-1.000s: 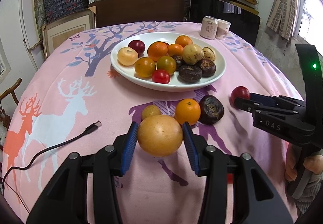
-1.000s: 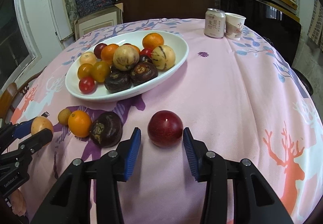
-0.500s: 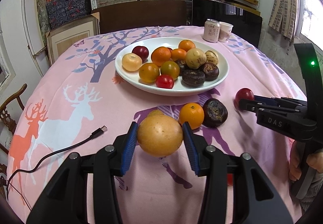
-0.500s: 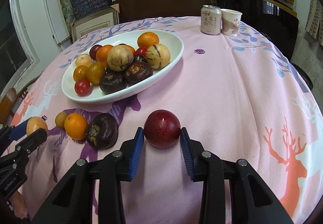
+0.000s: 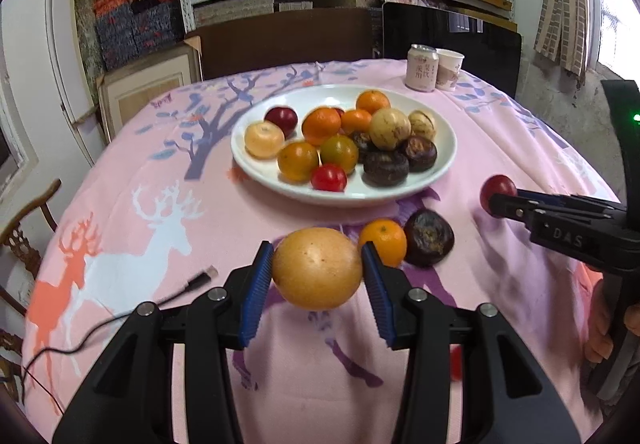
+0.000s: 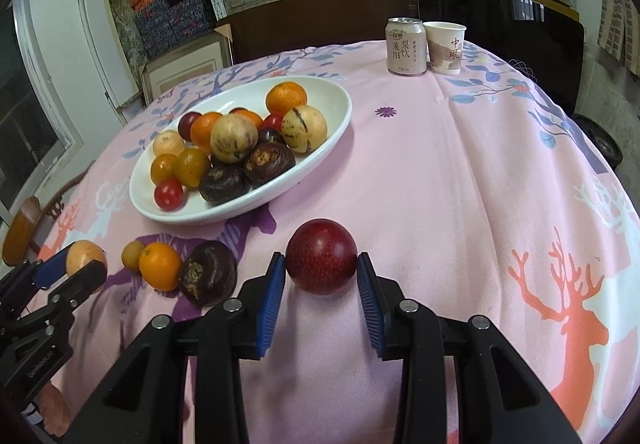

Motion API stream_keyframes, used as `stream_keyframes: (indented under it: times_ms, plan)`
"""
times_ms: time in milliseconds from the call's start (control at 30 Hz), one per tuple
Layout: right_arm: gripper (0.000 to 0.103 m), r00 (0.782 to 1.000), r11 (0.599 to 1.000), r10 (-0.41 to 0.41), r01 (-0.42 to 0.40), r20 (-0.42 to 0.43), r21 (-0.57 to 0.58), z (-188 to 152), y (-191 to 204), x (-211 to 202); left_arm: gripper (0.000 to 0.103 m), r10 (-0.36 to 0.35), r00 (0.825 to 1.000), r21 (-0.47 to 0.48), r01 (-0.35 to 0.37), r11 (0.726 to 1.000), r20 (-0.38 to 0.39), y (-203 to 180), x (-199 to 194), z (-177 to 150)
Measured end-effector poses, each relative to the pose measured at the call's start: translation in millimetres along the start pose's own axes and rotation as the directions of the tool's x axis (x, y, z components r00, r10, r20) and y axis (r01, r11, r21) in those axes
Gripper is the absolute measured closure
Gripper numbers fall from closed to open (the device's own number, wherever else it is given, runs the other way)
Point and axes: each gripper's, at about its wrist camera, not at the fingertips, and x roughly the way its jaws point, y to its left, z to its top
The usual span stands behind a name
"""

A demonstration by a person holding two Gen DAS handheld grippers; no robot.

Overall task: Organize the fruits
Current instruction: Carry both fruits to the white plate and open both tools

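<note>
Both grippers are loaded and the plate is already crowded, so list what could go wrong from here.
1. The white plate is nearly full; adding the yellow-orange fruit from the left gripper or the dark red fruit from the right gripper could nudge piled fruit over the rim.
2. Both fruits are round and smooth, pinched only at their sides, so either might slip.
3. Both grippers heading for the plate together could collide.

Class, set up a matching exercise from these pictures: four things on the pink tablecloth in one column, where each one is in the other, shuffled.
Things:
1. large yellow-orange round fruit
2. dark red plum
3. small red tomato
4. drink can

Places:
A. beside the paper cup
B. in the white oval plate
C. in the left hand-held gripper
D. in the right hand-held gripper

Pairs: 1-C, 2-D, 3-B, 4-A
</note>
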Motion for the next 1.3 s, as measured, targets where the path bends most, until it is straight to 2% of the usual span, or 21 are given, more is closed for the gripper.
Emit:
stream_keyframes:
  times_ms: [133, 233, 300, 400, 500, 533, 567, 633, 733, 833, 933, 1000, 1067, 1133, 1300]
  plan:
    - [0.067, 0.999, 0.999, 0.029, -0.030, 0.046, 0.027, 12, -1, -13, 0.059, -0.026, 0.999, -0.023, 0.027, 0.999, 0.026, 5, 2, 25]
    - [0.076, 0.994, 0.998, 0.064, -0.065, 0.086, 0.012, 39, 7, -24, 0.059, -0.036, 0.998, -0.052, 0.038, 0.998, 0.047, 12, 8, 52]
    - [0.076, 0.990, 0.997, 0.082, -0.082, 0.112, -0.005, 59, 16, -28, 0.059, -0.026, 0.998, -0.070, 0.030, 0.997, 0.057, 17, 17, 71]
    - [0.076, 0.988, 0.995, 0.097, -0.093, 0.121, -0.043, 83, 31, -21, 0.059, 0.005, 0.998, -0.098, 0.001, 0.995, 0.064, 24, 35, 92]
    - [0.076, 0.991, 0.994, 0.094, -0.088, 0.096, -0.067, 99, 42, 2, 0.059, 0.008, 1.000, -0.141, -0.004, 0.990, 0.027, 33, 58, 102]
    - [0.075, 0.991, 0.993, 0.101, -0.095, 0.083, -0.072, 103, 43, 9, 0.059, 0.001, 1.000, -0.152, 0.001, 0.988, 0.016, 35, 62, 103]
    - [0.060, 0.992, 0.992, 0.105, -0.100, 0.069, -0.074, 103, 41, 12, 0.059, -0.018, 1.000, -0.164, 0.020, 0.986, 0.012, 38, 65, 101]
    - [0.038, 0.991, 0.990, 0.124, -0.121, 0.046, -0.070, 89, 33, 9, 0.059, -0.034, 0.999, -0.164, 0.036, 0.986, 0.013, 41, 65, 95]
    - [0.037, 0.996, 0.992, 0.088, -0.086, 0.022, -0.088, 55, 22, 0, 0.059, -0.051, 0.999, -0.160, 0.052, 0.986, 0.015, 43, 63, 94]
    - [0.037, 0.995, 0.990, 0.096, -0.098, -0.022, -0.103, 20, 15, -11, 0.059, -0.069, 0.997, -0.161, 0.072, 0.984, 0.025, 43, 58, 94]
    - [0.037, 0.997, 0.990, 0.068, -0.071, -0.032, -0.122, 4, 17, -11, 0.059, -0.057, 0.998, -0.150, 0.062, 0.987, 0.037, 40, 50, 90]
    - [0.041, 0.997, 0.990, 0.045, -0.053, -0.058, -0.131, -5, 17, -3, 0.059, -0.057, 0.998, -0.152, 0.063, 0.986, 0.041, 40, 45, 87]
    - [0.058, 0.994, 0.989, 0.047, -0.059, -0.094, -0.136, -11, 19, 5, 0.059, -0.054, 0.998, -0.150, 0.060, 0.987, 0.042, 40, 42, 84]
    - [0.064, 0.991, 0.987, 0.064, -0.080, -0.117, -0.138, -15, 21, 9, 0.059, -0.051, 0.998, -0.145, 0.056, 0.988, 0.040, 39, 40, 81]
    - [0.065, 0.996, 0.986, 0.047, -0.059, -0.078, -0.159, -15, 27, 5, 0.058, -0.048, 0.998, -0.126, 0.052, 0.991, 0.039, 35, 41, 79]
